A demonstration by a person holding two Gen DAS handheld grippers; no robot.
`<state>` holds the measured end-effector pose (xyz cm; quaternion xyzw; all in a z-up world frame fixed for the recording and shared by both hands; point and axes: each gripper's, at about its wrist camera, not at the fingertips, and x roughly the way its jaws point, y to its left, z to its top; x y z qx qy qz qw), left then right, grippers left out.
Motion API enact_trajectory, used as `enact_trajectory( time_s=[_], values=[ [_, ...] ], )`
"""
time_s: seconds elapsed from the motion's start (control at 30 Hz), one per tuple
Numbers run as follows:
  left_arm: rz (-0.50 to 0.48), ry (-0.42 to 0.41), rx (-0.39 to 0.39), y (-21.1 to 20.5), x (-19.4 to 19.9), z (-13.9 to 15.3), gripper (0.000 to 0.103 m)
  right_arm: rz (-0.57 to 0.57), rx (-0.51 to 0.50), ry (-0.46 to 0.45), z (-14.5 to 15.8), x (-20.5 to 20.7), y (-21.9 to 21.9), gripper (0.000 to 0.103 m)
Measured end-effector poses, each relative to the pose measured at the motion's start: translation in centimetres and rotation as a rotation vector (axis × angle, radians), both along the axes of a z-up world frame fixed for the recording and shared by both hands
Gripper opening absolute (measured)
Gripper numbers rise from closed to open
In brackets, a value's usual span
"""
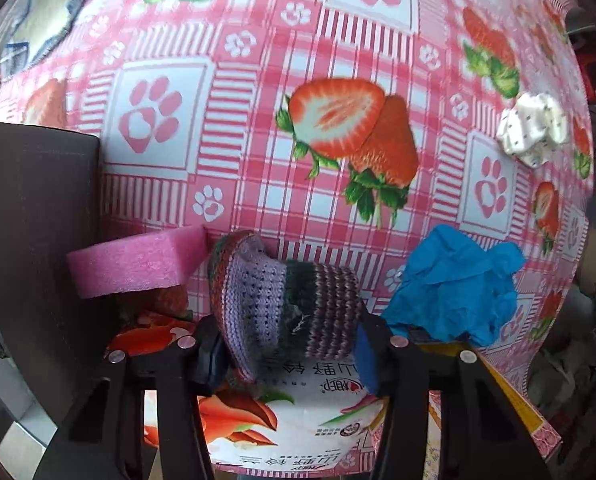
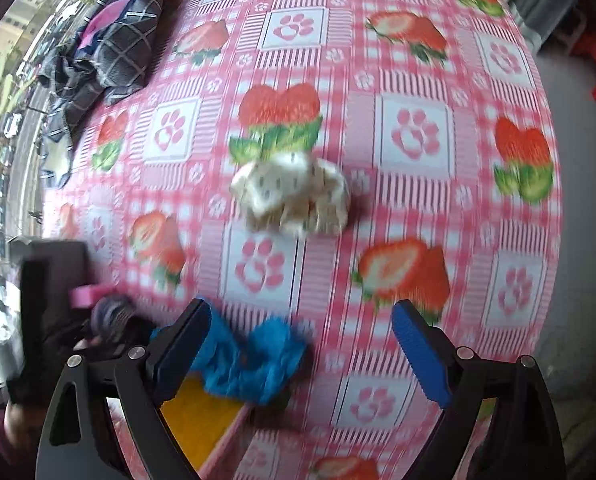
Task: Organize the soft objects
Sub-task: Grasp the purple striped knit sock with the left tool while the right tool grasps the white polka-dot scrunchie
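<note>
While the left tool [image 1: 294, 354] clamps the knitted piece [image 1: 282, 300] between its pads above a printed box [image 1: 298, 412], that soft, light wool should squash; mid-body suits. Only the right view shows the right tool [image 2: 302, 344] spread, empty, blue glove [image 2: 250, 360] beside one finger.

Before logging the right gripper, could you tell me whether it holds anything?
No, the right gripper stands open over the tablecloth, nothing between its pads.

Both grippers are black, angular frames with open triangular cutouts. The left gripper [image 1: 290, 356] carries round silver screws on each finger arm and dark blue pads at the tips. The right gripper [image 2: 302, 344] has brighter blue ribbed pads [image 2: 422, 356] and matching silver screws behind them.
</note>
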<state>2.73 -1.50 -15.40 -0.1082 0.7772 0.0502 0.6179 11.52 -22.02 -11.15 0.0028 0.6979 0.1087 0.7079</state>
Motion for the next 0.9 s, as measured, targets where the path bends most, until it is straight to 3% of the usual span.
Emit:
enact_trajectory(
  time_s=[0.23, 0.4, 0.43, 0.5, 0.7, 0.83, 0.9],
  values=[
    [-0.003, -0.077, 0.021, -0.2, -1.3, 4.3, 0.054, 0.054, -0.087, -0.011, -4.9, 4.4, 2.8, 0.093],
    [-0.011, -0.108, 0.035, -0.4, -1.5, 5.5, 0.054, 0.097, -0.120, 0.003, -7.3, 5.4, 3.9, 0.093],
    [-0.009, -0.111, 0.034, -0.4, -1.6, 5.8, 0.054, 0.101, -0.122, 0.016, -7.8, 5.5, 4.0, 0.098],
    [-0.002, -0.117, 0.027, -0.4, -1.7, 6.4, 0.054, 0.111, -0.122, 0.012, -8.2, 5.6, 4.1, 0.103],
    [-0.022, -0.145, 0.030, 0.0, -1.5, 7.8, 0.054, 0.179, -0.166, -0.008, -8.7, 4.8, 4.9, 0.103],
    [-0.031, -0.160, 0.038, -0.6, -1.2, 7.8, 0.054, 0.209, -0.176, 0.034, -8.9, 4.8, 5.3, 0.103],
    [-0.034, -0.170, 0.042, -0.8, -1.5, 8.0, 0.054, 0.195, -0.186, 0.025, -8.7, 4.9, 5.6, 0.093]
  ],
)
